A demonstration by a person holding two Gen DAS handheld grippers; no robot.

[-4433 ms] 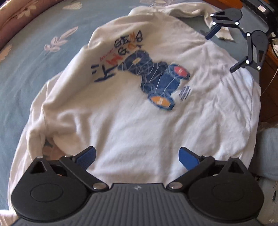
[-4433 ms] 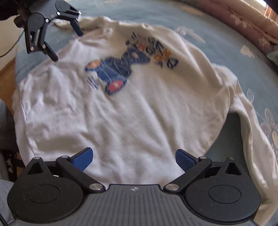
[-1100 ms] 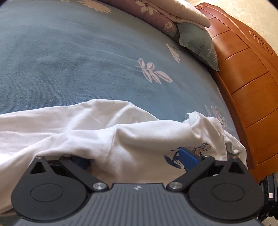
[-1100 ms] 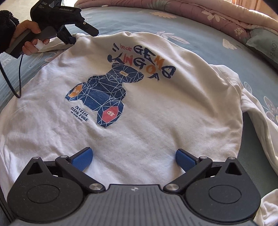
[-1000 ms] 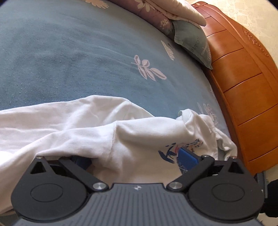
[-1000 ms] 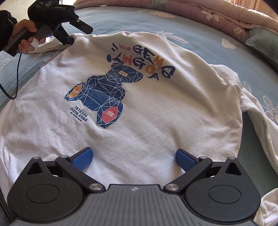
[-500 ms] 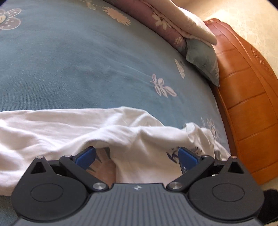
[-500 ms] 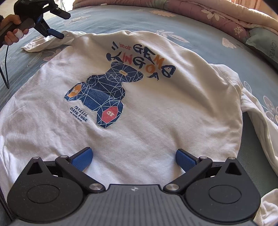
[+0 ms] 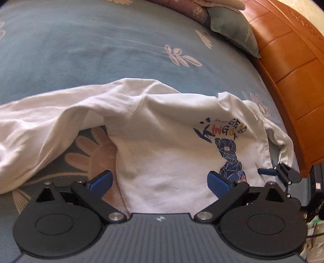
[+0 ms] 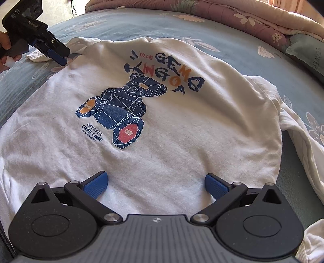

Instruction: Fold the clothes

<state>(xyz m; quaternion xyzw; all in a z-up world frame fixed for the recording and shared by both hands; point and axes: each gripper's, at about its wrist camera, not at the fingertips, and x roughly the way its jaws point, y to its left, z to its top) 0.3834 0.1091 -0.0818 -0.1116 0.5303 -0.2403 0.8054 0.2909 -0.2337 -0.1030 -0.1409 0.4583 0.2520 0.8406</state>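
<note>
I see a bed [image 9: 91,50] under a blue-grey floral sheet, sunlit. Against its far edge lie a mauve flowered quilt [image 10: 232,18] and a grey-green pillow [image 9: 232,26]. An orange wooden headboard [image 9: 287,66] rises just behind that pillow.

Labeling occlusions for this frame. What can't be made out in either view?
- Sweatshirt hem: both views, hidden behind each gripper's own body.
- Left sleeve end: left wrist view, cut off by the left edge.
- Right sleeve: right wrist view, runs off the right edge.
- Smallest print line under the bear: right wrist view, too small to read.
- Right gripper: left wrist view, mostly hidden behind the left gripper's body.
- Pillow: left wrist view, lettering blurred.
</note>
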